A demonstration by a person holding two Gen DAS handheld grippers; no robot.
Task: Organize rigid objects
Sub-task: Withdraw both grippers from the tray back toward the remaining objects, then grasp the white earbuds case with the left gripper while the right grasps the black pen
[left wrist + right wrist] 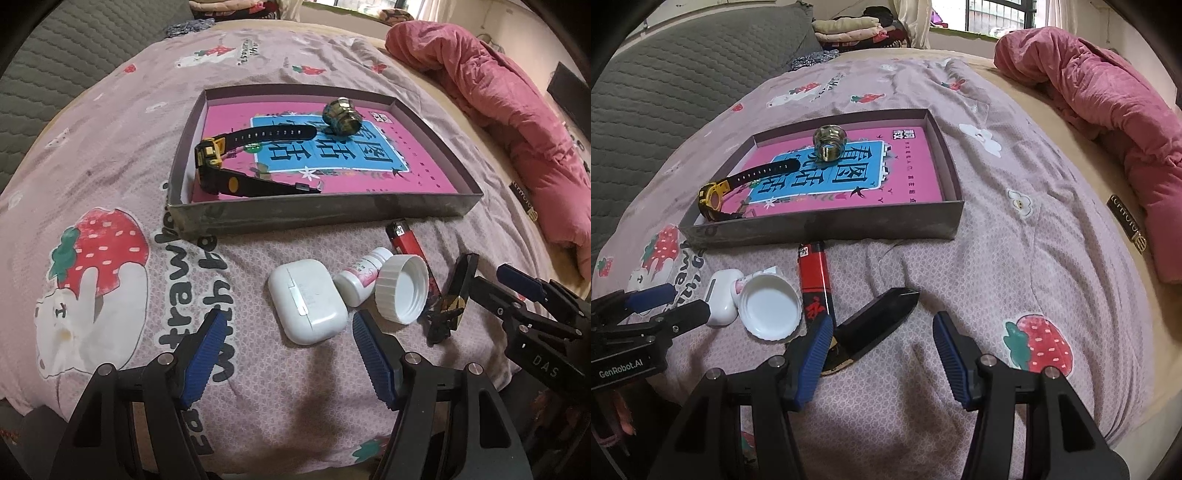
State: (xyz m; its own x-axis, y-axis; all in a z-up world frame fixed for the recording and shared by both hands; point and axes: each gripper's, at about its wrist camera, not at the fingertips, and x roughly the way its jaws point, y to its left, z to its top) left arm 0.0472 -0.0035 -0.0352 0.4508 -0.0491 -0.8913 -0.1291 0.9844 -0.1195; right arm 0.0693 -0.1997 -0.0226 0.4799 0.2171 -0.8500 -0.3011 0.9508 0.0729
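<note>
Grippers both spread, nothing held. Left gripper (286,328) hovers low over the bed, white earbud case (307,301) lying just ahead between its blue pads (207,356), not touched. Right gripper (882,332) also spread wide; its left pad sits over the near end of a black clip (877,323), which lies on the bedspread (1015,266) pointing away and to the right. Can't tell whether the pad actually touches the clip.

Loose items sit in a tight cluster in front of the tray:
- earbud case, leftmost
- small white pill bottle (360,277) on its side, just right of the case
- white cap (402,290) open side up, touching or overlapping the bottle
- red lighter (412,253) behind the cap, running front to back, far end close to the tray wall
- black clip, rightmost, next to the lighter's near end

Tray (325,214) is a shallow cardboard box lid further back on the bed, with a pink book (332,173) flat inside. On the book: a black and yellow watch (229,162) at the left side, strap ends splayed, and a small glass jar (341,114) on its side toward the back.

Pink quilt (498,110) is bunched at the right edge of the bed, well apart from everything else.
</note>
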